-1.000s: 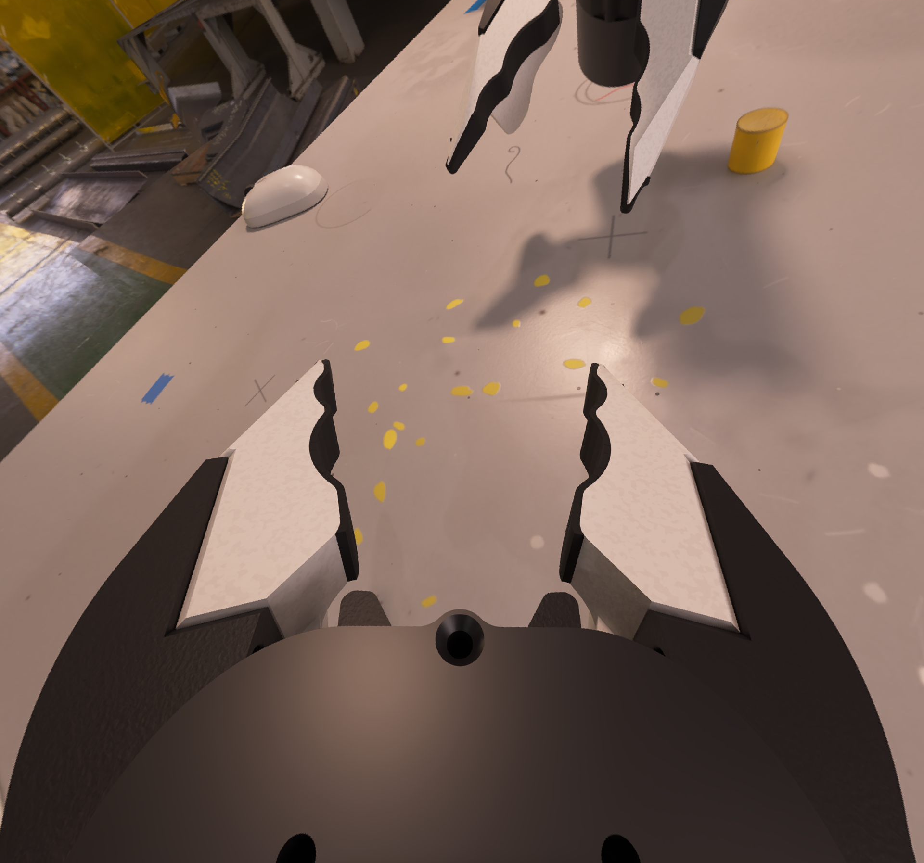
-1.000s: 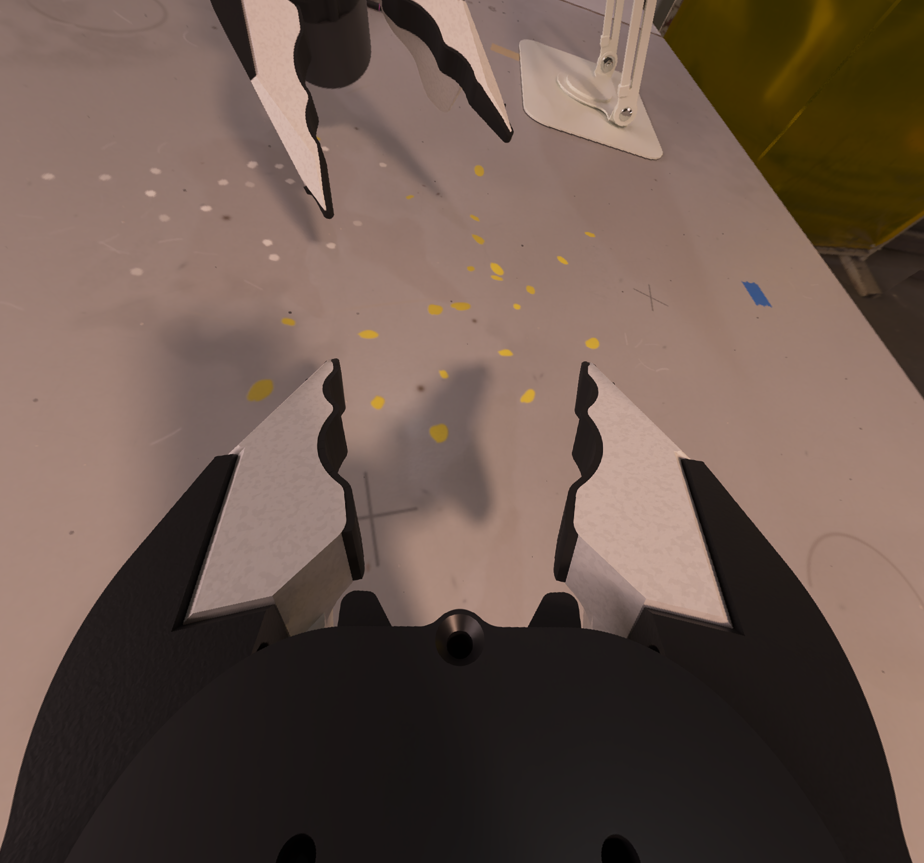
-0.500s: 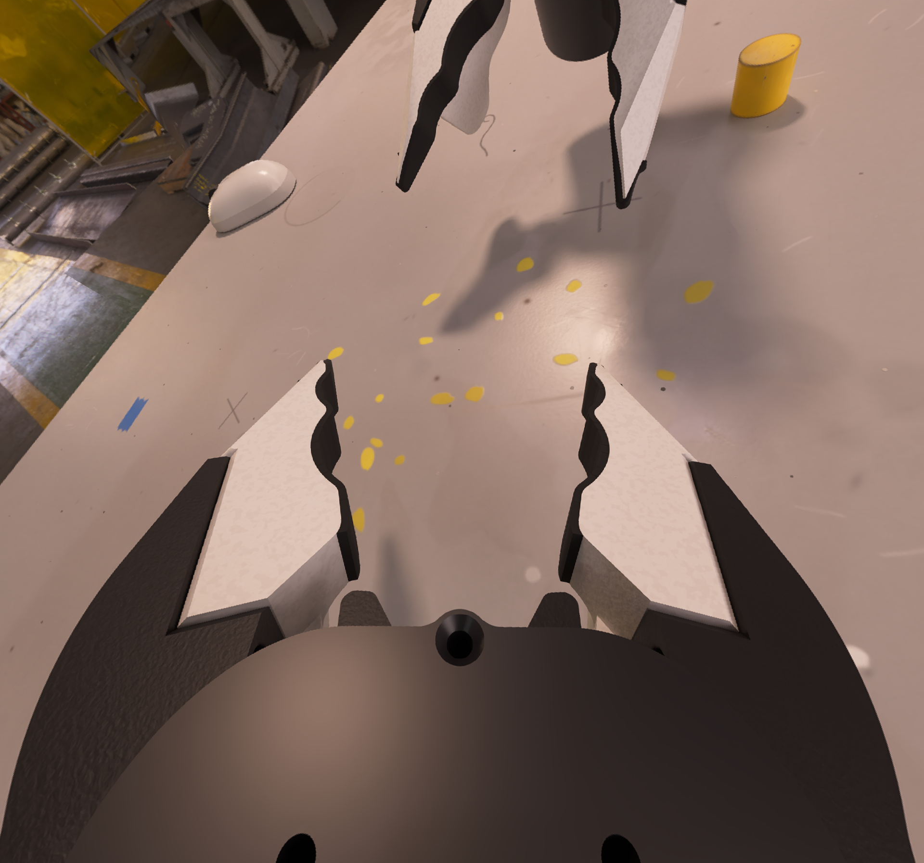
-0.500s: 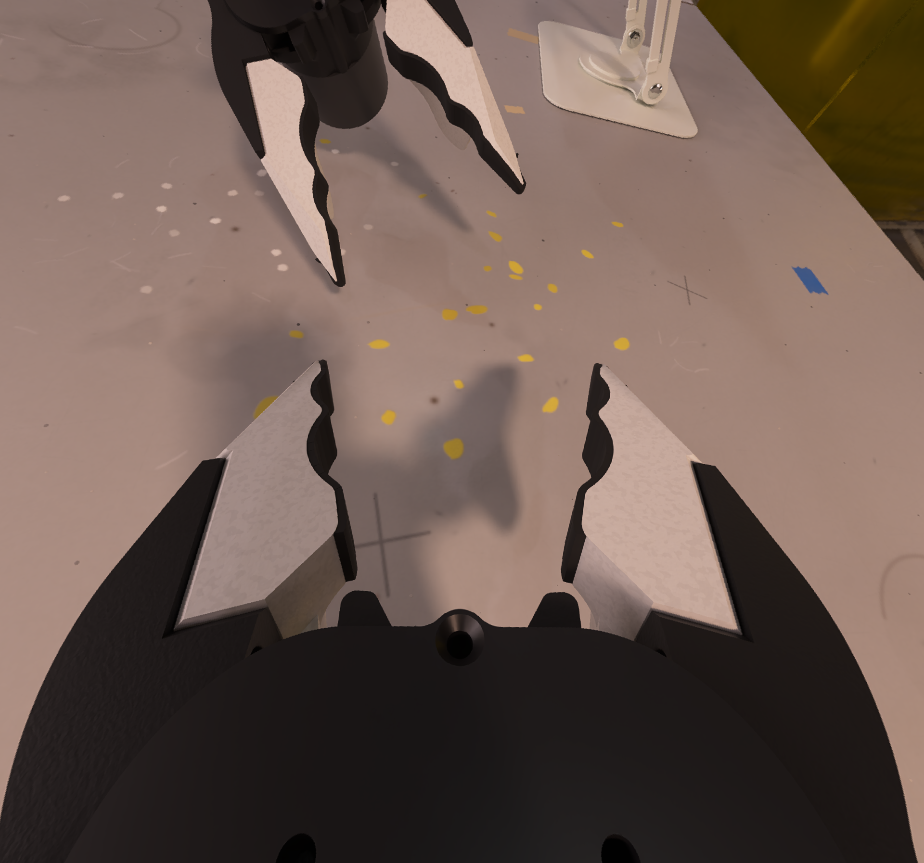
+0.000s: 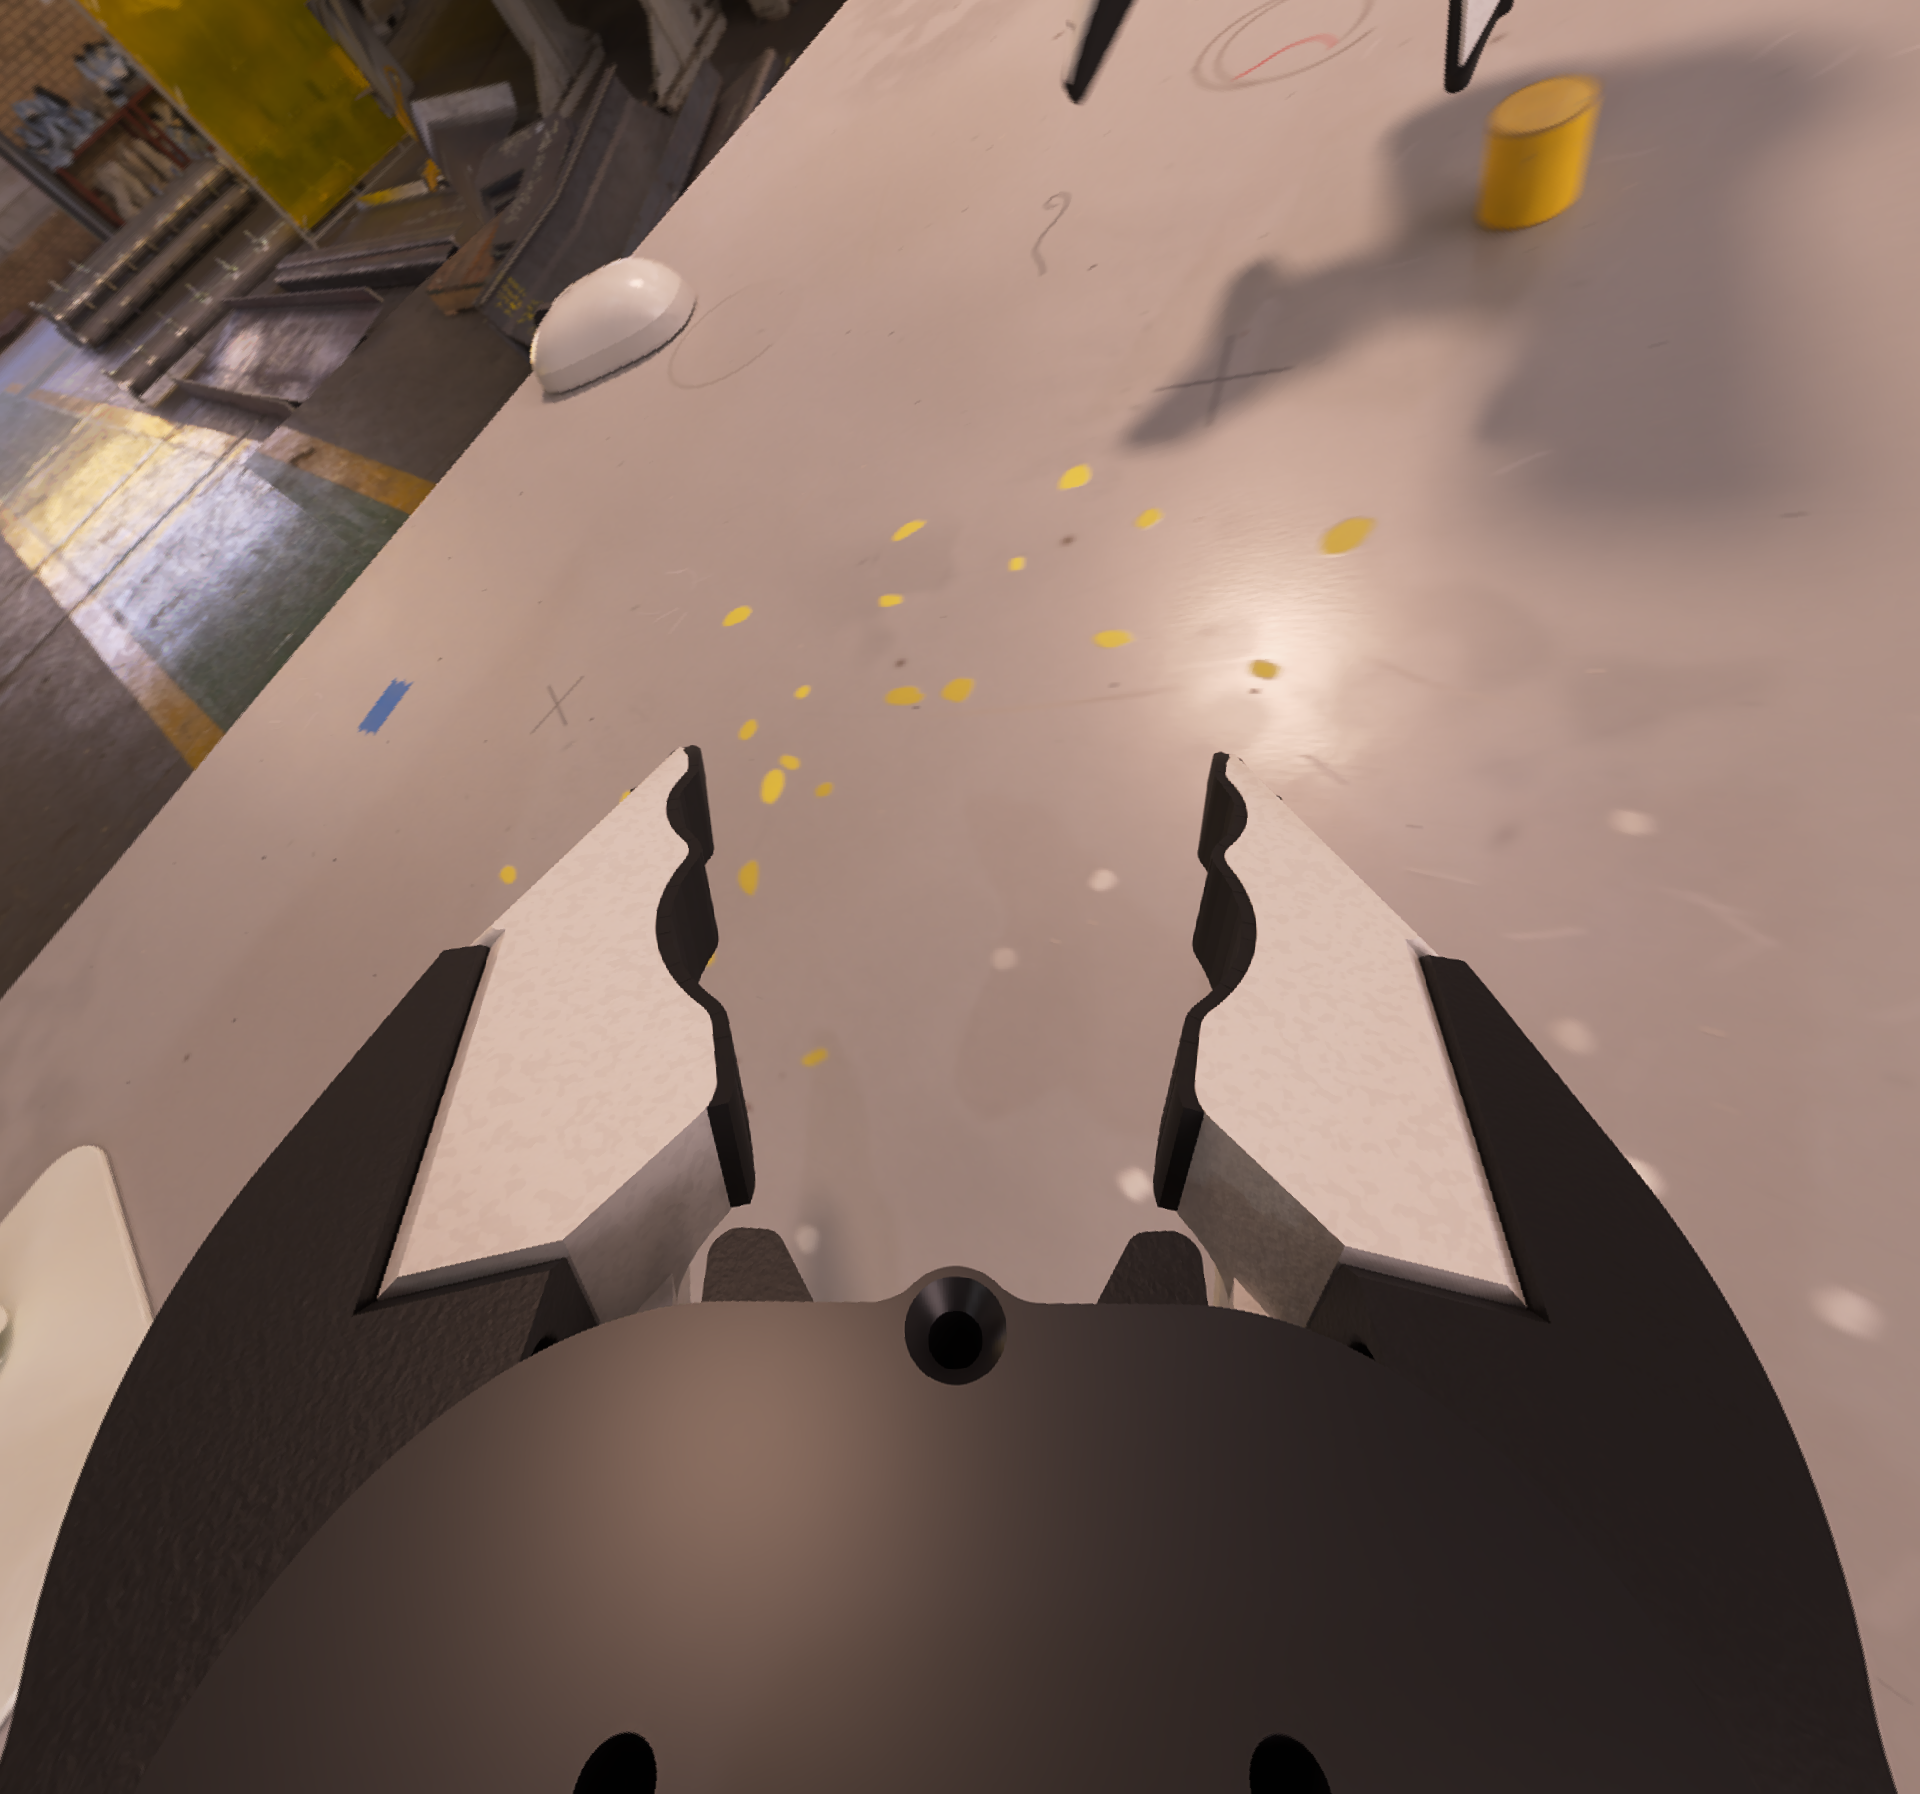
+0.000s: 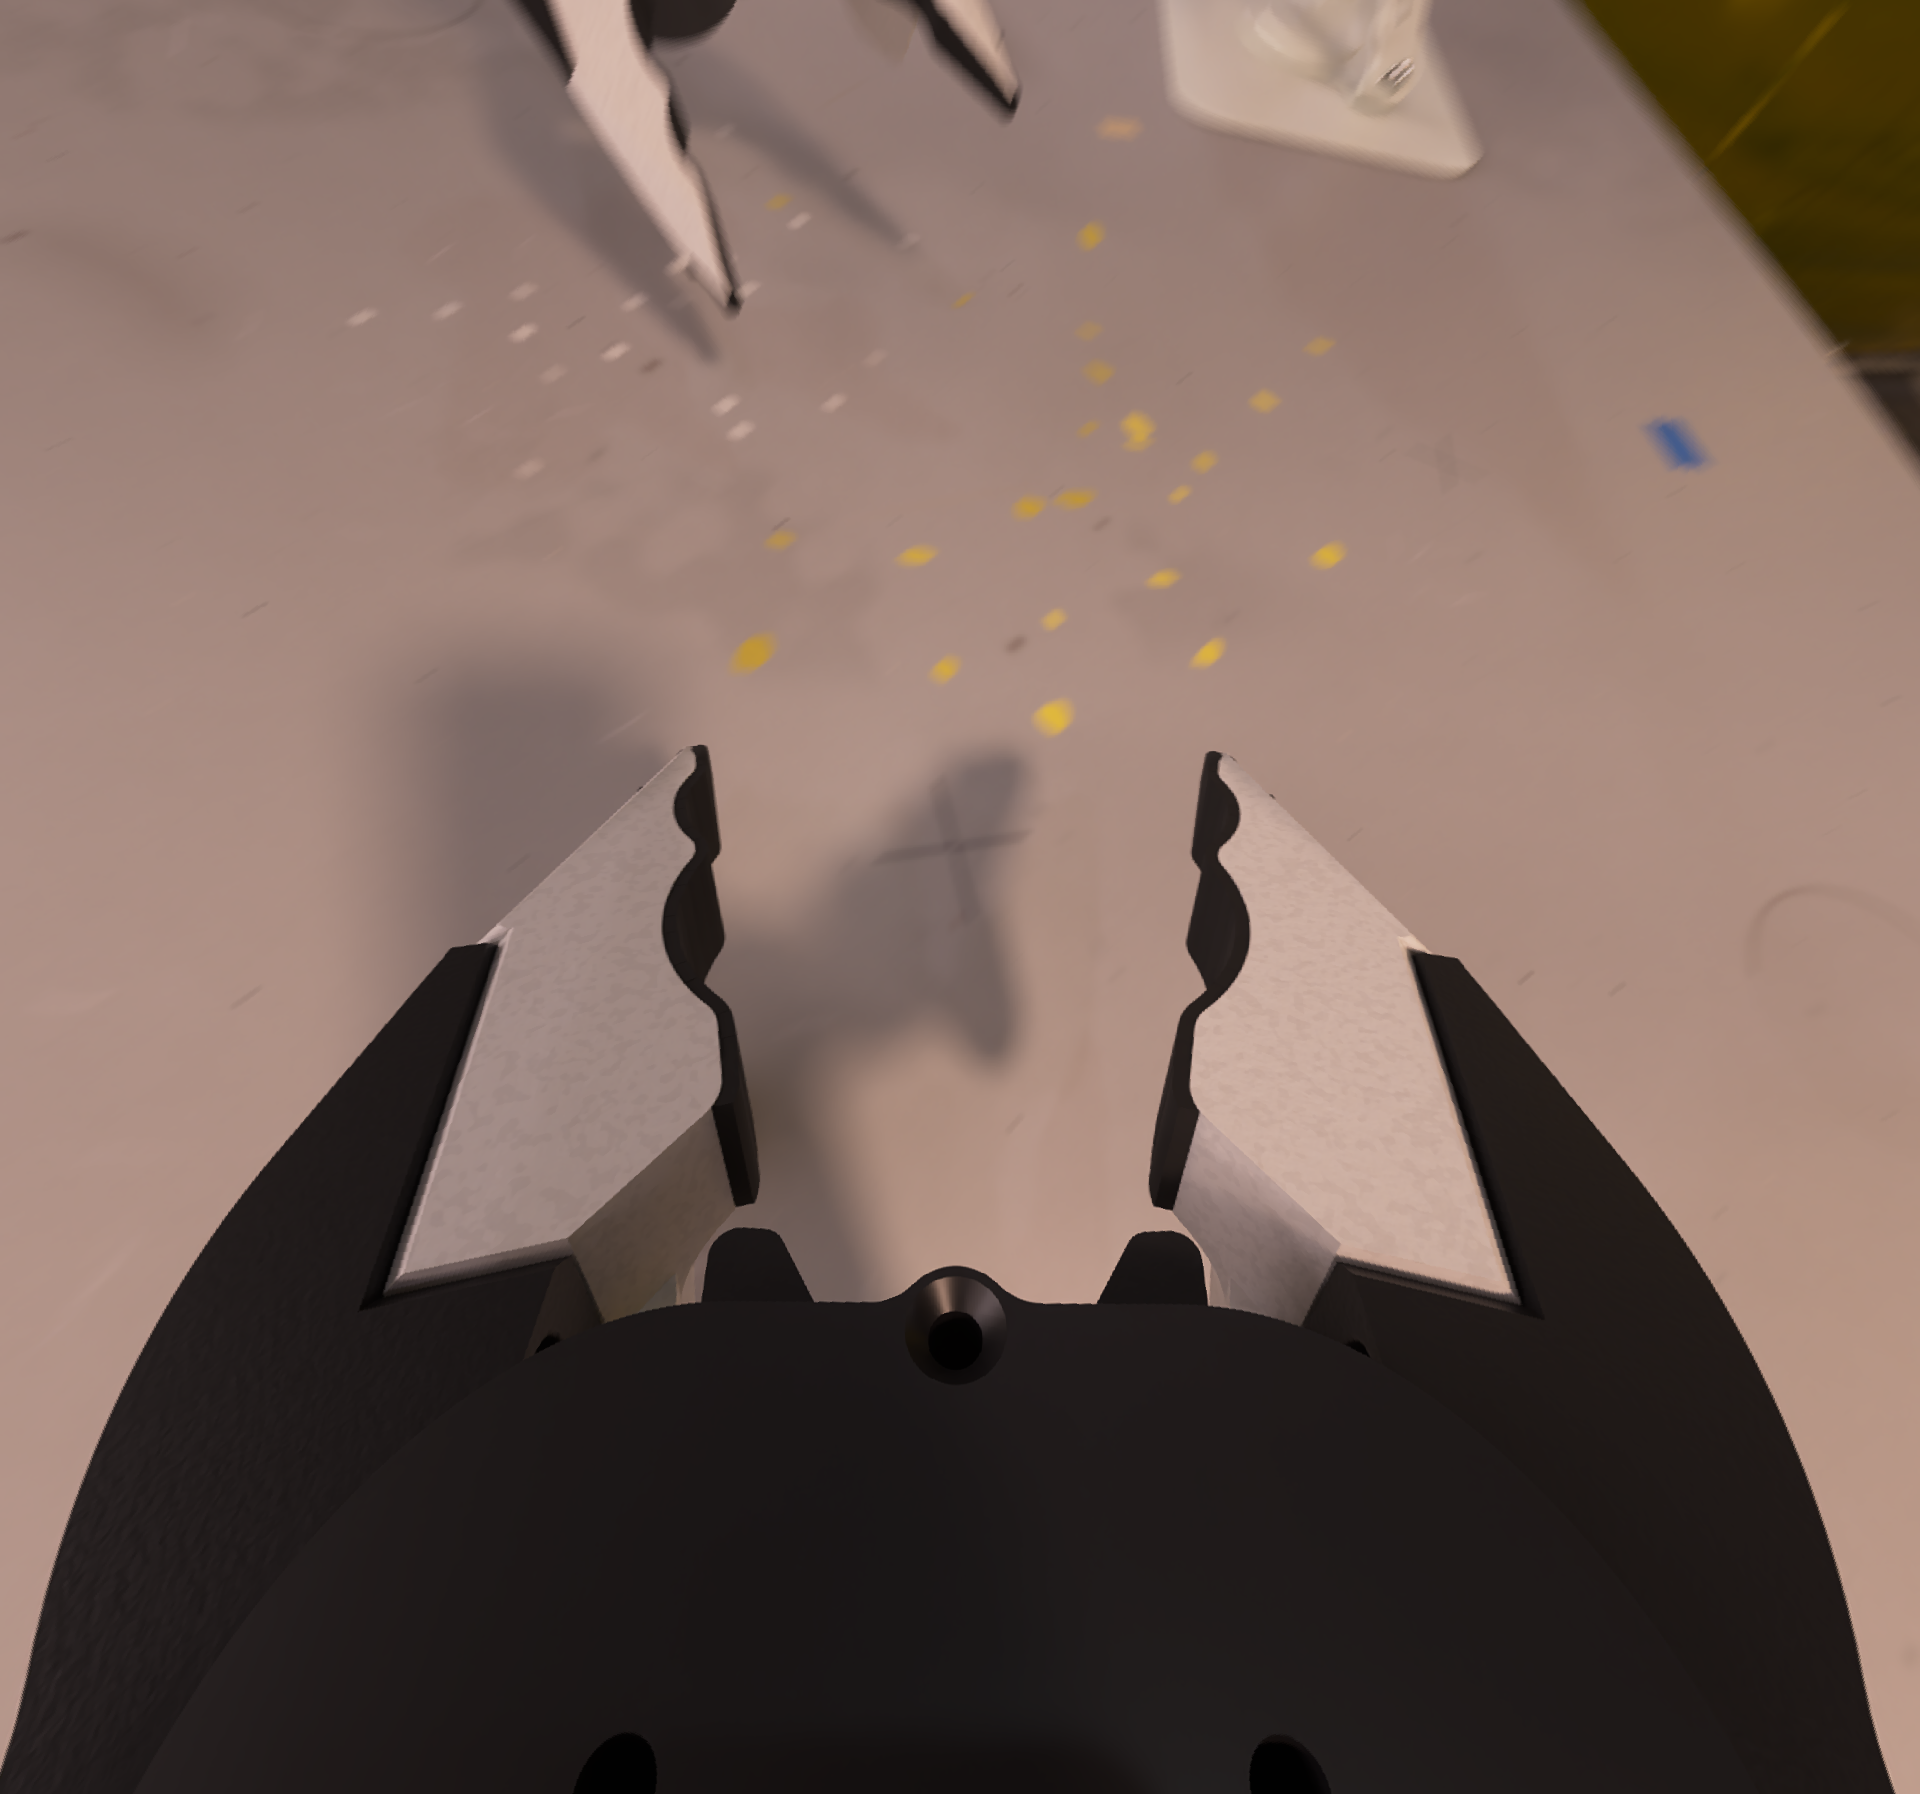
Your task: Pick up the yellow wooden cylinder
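The yellow wooden cylinder (image 5: pixel 1536 152) stands upright on the pale table (image 5: pixel 1455 809) at the far right of the left wrist view. My left gripper (image 5: pixel 956 757) is open and empty, well short of it. My right gripper shows opposite in that view (image 5: pixel 1262 82), open, hanging above the table with one fingertip (image 5: pixel 1460 71) close to the cylinder's left. In the right wrist view my right gripper (image 6: pixel 954 755) is open and empty, and the left gripper (image 6: pixel 868 196) faces it, open. The cylinder is not in the right wrist view.
A white dome-shaped object (image 5: pixel 613 323) lies near the table's left edge. A white stand on a flat base (image 6: pixel 1320 51) stands at the far right. Yellow and white paint spots (image 6: pixel 1049 716) dot the table. The table edge (image 5: pixel 312 664) drops to a workshop floor.
My left gripper has pulled back, so the table looks farther off. My right gripper has moved back toward the cylinder's side and higher. Both stay open.
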`<state>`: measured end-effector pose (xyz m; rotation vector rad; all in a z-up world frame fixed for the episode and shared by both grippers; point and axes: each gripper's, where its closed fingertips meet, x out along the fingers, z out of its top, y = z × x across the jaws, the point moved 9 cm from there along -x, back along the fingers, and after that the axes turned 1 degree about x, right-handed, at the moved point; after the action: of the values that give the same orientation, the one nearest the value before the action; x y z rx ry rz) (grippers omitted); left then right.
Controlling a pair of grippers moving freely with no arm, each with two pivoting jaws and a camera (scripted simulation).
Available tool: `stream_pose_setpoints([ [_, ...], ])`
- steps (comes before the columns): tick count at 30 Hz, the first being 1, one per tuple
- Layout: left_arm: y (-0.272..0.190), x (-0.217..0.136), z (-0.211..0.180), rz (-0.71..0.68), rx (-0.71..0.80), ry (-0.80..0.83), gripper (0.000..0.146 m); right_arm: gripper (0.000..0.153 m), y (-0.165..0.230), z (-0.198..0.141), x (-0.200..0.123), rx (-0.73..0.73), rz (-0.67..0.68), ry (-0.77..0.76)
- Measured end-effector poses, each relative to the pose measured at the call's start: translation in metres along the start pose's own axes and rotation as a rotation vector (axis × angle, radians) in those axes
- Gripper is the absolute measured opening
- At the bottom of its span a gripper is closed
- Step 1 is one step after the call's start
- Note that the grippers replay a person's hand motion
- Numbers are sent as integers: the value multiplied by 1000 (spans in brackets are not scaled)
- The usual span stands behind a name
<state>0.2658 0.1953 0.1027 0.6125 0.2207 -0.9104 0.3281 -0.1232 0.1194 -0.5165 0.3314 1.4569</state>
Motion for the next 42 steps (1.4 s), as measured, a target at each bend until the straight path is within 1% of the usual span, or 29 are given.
stream_pose_setpoints([
  [2,-13,-12,6,-31,-8,-16,92,85,21,-14,-17,14,47,61],
  [5,-41,-17,19,-108,-14,-38,88,78,49,-41,-29,18,36,160],
  [8,-70,-6,33,-201,-9,-64,85,77,64,-56,-30,8,20,251],
  [10,-84,5,41,-224,15,-53,83,75,65,-60,-27,23,21,257],
  [11,-89,11,44,-225,19,-45,82,70,65,-60,-26,41,43,246],
  [13,-97,22,51,-257,5,-23,78,52,61,-62,-21,82,85,212],
  [14,-99,27,55,-259,-5,-10,76,44,59,-62,-20,93,78,201],
  [15,-102,31,59,-252,-16,-1,73,32,57,-62,-19,108,76,200],
  [16,-105,35,64,-248,-20,3,71,27,53,-62,-19,137,78,202],
  [18,-112,42,73,-216,6,8,66,27,51,-62,-19,191,53,209],
  [20,-121,51,82,-158,72,11,61,27,49,-61,-21,261,47,208],
  [24,-138,80,95,-38,285,28,54,27,47,-49,-29,483,138,90],
  [25,-142,87,98,-6,335,27,53,27,47,-46,-32,543,173,54],
  [27,-145,98,105,33,399,4,49,27,48,-41,-37,689,289,-13],
  [30,-144,106,119,76,435,-72,39,27,48,-41,-42,932,497,-142],
  [31,-144,107,124,74,447,-102,36,27,47,-42,-42,984,537,-181],
  [33,-143,111,131,77,480,-130,28,27,45,-45,-42,1040,581,-221],
  [36,-138,117,137,67,481,-129,16,27,44,-47,-43,1080,635,-255],
  [38,-134,118,138,23,437,-138,0,27,42,-48,-44,1100,655,-284],
  [40,-131,122,138,-29,358,-142,0,27,39,-50,-45,1116,660,-303],
  [42,-129,129,136,-51,285,-121,0,27,36,-53,-44,1131,646,-302],
])
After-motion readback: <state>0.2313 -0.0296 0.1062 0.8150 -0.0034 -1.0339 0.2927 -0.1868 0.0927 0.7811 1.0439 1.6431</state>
